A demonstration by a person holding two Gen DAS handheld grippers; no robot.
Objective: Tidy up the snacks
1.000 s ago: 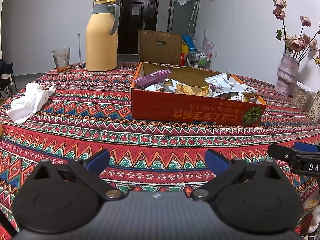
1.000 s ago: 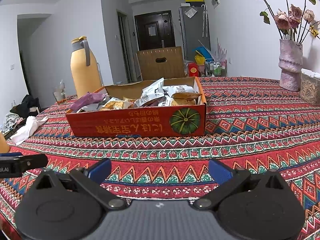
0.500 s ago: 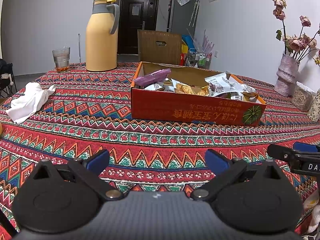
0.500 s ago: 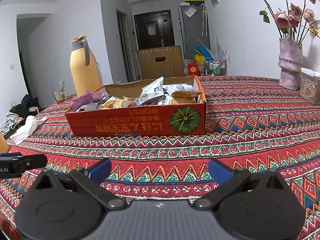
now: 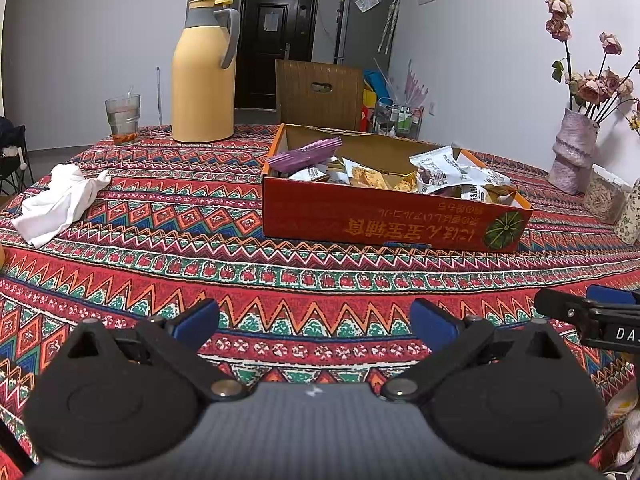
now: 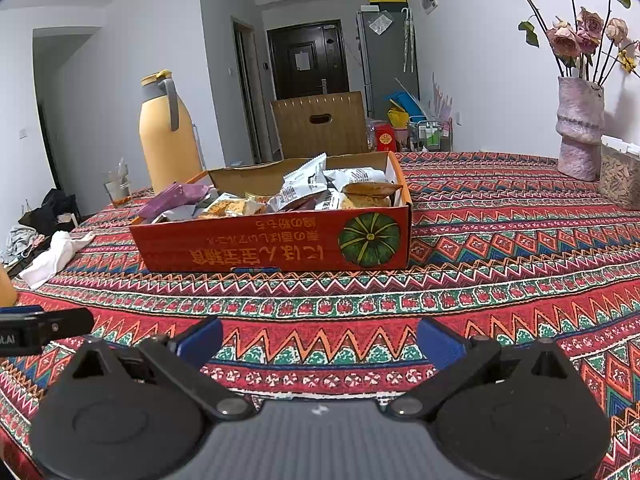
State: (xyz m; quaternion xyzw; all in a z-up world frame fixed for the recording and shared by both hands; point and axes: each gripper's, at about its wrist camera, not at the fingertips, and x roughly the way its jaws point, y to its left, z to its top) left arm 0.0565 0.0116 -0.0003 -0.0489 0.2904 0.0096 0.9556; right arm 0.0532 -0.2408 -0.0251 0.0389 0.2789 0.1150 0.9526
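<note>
Box (image 6: 276, 240) long axis lies crosswise — both tongs (image 5: 314, 320) (image 6: 319, 338) spread, empty.

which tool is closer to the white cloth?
Left. The white cloth lies ahead-left of the left tool. From the right tool it sits farther left, beyond the left tool; both are open, well short of it.

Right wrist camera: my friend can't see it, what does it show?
A red cardboard box full of snack packets sits on a patterned tablecloth. The right tongs are open and empty in front of it. A yellow jug stands behind.
</note>
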